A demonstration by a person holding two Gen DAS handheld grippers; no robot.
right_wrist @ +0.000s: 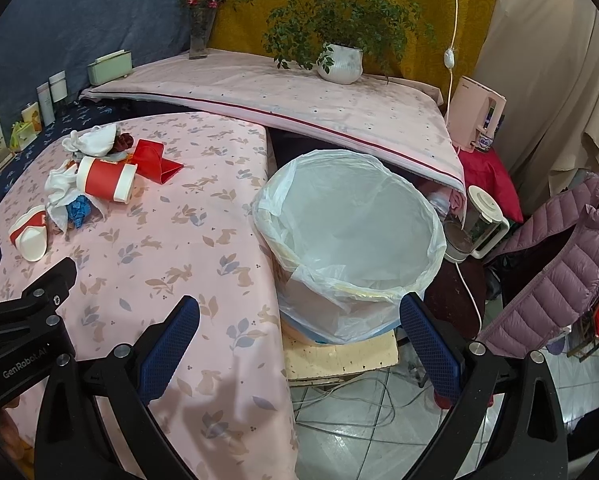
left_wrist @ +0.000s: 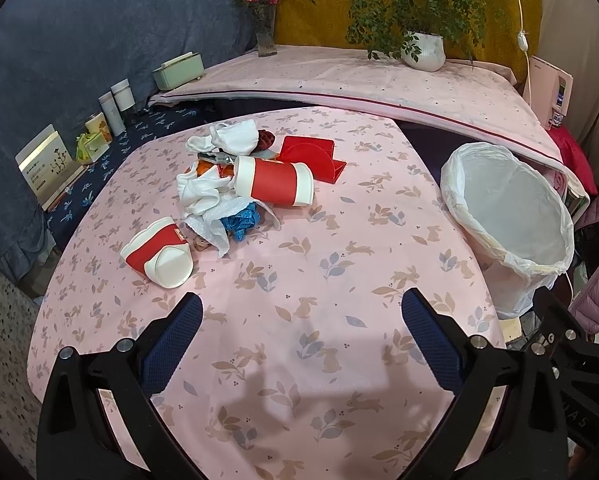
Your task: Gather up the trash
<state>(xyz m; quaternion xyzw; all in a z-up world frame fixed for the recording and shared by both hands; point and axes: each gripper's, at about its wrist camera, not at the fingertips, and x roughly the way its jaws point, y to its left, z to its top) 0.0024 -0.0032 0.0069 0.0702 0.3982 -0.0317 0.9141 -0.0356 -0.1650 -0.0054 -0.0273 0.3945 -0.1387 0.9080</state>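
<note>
A pile of trash lies on the pink rabbit-print table (left_wrist: 319, 320): a red-and-white cup on its side (left_wrist: 273, 181), a crushed red-and-white cup (left_wrist: 157, 254), white tissues (left_wrist: 207, 204), a blue scrap (left_wrist: 241, 220), a red folded card (left_wrist: 311, 156) and more white paper (left_wrist: 227, 138). A bin lined with a clear bag (left_wrist: 507, 216) stands right of the table; it also shows in the right wrist view (right_wrist: 351, 236). My left gripper (left_wrist: 301, 316) is open and empty, above the table, short of the pile. My right gripper (right_wrist: 299, 318) is open and empty, near the bin's front rim.
A raised pink-covered shelf (right_wrist: 299, 96) behind holds a potted plant (right_wrist: 339, 62), a flower vase (right_wrist: 199, 36) and a green box (right_wrist: 109, 66). Bottles and cards (left_wrist: 111, 110) line the left wall. A pink appliance (right_wrist: 475, 116), a blender jug (right_wrist: 475, 224), a purple jacket (right_wrist: 559, 260) and floor cables (right_wrist: 359, 400) are on the right.
</note>
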